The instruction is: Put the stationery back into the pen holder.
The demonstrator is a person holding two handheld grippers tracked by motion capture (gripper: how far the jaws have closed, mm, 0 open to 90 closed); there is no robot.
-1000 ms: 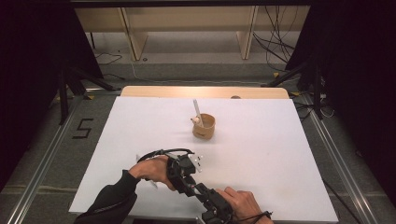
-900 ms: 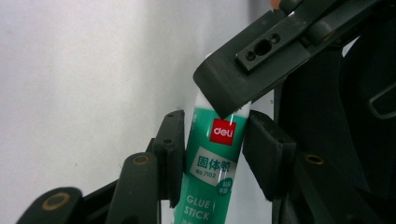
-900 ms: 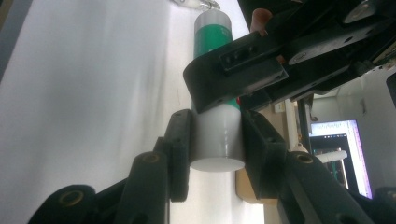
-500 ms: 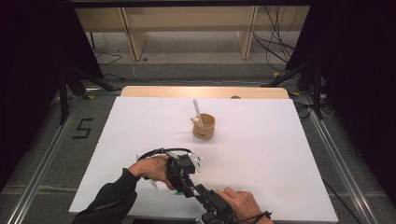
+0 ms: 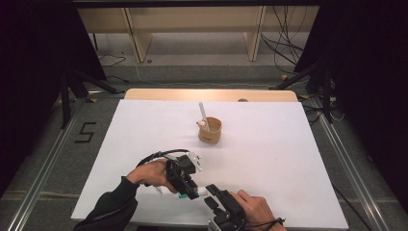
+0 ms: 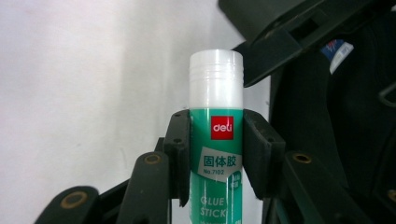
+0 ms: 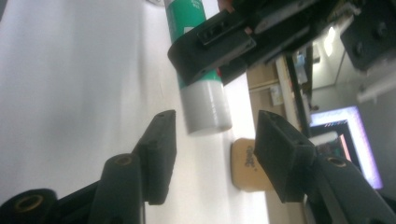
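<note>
Glue stick (image 6: 215, 140): green tube with a white cap, lower centre of the left gripper view, standing upright between two pads.
Left gripper (image 6: 215, 156): pinching the tube on both sides just below the cap; low and left of centre in the high view (image 5: 185, 185).
Right gripper (image 7: 212, 140): jaws spread, having just been opening; the white cap end (image 7: 205, 109) sits just ahead of them, pads clear of it (a gap shows on each side).
Right hand (image 5: 252, 211): bottom edge of the high view, right of centre.
Cup (image 5: 210, 131): tan, middle of the high view, white stick poking out, well apart from both grippers.
Table (image 5: 288, 154): white top.
</note>
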